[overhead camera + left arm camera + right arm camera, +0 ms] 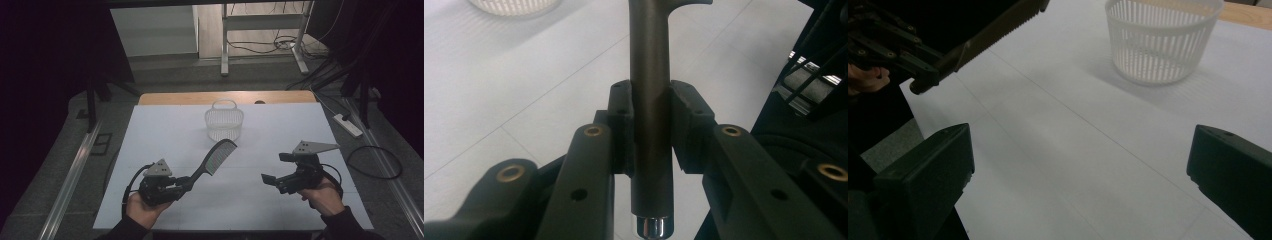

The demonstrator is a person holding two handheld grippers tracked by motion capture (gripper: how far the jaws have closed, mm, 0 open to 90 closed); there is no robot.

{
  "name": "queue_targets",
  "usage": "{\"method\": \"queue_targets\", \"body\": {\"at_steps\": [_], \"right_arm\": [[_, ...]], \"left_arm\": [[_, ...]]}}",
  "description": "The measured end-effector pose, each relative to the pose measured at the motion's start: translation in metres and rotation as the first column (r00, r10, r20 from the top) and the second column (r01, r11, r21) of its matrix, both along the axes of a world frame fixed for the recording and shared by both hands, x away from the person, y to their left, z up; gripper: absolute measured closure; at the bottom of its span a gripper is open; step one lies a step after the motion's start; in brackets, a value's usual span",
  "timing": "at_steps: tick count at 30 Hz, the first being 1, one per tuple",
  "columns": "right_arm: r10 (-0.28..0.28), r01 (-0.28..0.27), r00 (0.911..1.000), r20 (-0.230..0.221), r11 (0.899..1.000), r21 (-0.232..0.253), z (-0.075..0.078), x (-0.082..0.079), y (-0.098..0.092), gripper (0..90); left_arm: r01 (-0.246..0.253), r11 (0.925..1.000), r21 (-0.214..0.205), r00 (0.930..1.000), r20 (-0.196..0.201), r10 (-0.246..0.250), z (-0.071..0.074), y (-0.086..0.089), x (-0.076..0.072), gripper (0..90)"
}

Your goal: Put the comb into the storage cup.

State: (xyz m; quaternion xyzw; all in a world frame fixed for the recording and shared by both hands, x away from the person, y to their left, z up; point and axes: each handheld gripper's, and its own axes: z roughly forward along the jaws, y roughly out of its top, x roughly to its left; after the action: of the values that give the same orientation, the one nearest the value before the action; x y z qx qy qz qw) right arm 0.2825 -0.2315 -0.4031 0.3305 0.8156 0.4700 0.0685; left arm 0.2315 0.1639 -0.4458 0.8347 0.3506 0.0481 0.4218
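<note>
Pinching the dark comb [212,161] by its handle, the left claw [186,183] has both pads pressed flat against the round shaft, as the left gripper view shows: the handle [650,100] runs straight out between the jaws, with its shiny end cap poking back behind them. The grip sits low on the handle, so most of the comb's length hangs out beyond the pads; I judge that any knock on the toothed end could lever it round in the jaws or let it slip.

Ahead of that claw the comb's long axis rises up and away, slanting toward the white basket [223,121], toothed head farthest from the pads and clear of the white table [165,125]. The head stops short of the basket's near wall; it is lifted, not resting.

Off to the comb's side, well apart, the right claw [272,170] is spread wide with nothing between its jaws, aimed across the table [1058,140] toward the basket [1160,42]. Swinging inward, it might clip the comb.
</note>
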Motion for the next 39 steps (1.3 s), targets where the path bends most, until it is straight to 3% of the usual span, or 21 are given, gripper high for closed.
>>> {"method": "queue_targets", "body": {"at_steps": [15, 20, 26, 34, 39], "right_arm": [[0.030, -0.028, 0.9985, -0.046, 0.999, 0.032, 0.005, 0.016, 0.029, 0.0], [0.039, -0.031, 0.9921, -0.119, 0.997, 0.070, 0.005, 0.022, 0.036, 0.0], [0.043, -0.033, 0.9915, -0.123, 0.996, 0.080, 0.006, 0.027, 0.045, 0.0], [0.047, -0.038, 0.9886, -0.143, 0.997, 0.068, 0.008, 0.033, 0.061, 0.0], [0.043, -0.034, 0.9831, -0.178, 0.998, 0.052, 0.009, 0.038, 0.070, 0.0]], "left_arm": [[0.018, 0.9998, -0.011, 0.9998, 0.003, -0.018, -0.001, -0.006, 0.002, 73.0], [0.019, 0.9997, -0.016, 0.9998, 0.005, -0.019, -0.001, -0.007, 0.003, 72.9], [0.025, 0.9995, -0.020, 0.9997, 0.007, -0.025, -0.001, -0.010, 0.005, 73.0], [0.029, 0.9991, -0.031, 0.9995, 0.012, -0.028, 0.000, -0.012, 0.006, 73.0], [0.029, 0.9988, -0.041, 0.9994, 0.019, -0.028, 0.001, -0.012, 0.006, 73.0]]}}
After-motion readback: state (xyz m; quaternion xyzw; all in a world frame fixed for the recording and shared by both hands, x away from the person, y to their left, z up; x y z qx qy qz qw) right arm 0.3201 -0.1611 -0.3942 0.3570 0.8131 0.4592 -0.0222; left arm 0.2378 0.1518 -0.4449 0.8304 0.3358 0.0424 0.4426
